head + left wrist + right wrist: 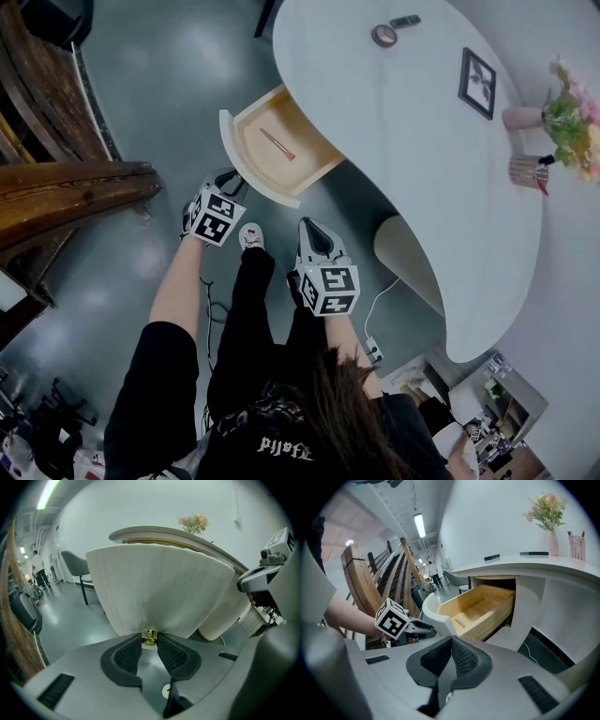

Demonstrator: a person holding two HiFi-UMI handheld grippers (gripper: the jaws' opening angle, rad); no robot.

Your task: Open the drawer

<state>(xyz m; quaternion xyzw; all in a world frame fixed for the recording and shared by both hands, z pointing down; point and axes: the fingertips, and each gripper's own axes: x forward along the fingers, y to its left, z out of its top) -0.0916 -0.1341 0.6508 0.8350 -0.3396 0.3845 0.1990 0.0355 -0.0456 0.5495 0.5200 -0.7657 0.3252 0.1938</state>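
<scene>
The wooden drawer [277, 150] is already pulled out of the left edge of the curved white table [422, 150] - a thin red-tipped stick [278, 143] lies on its floor. The left tool [229, 180] sits right at the drawer's rounded white front, its pads pinching the little brass knob [149, 638]. The right tool [450, 641] hangs nearer the person, apart from the drawer - pads pressed together with nothing in them. A vase of flowers [570, 111] stands at the table's far right.
</scene>
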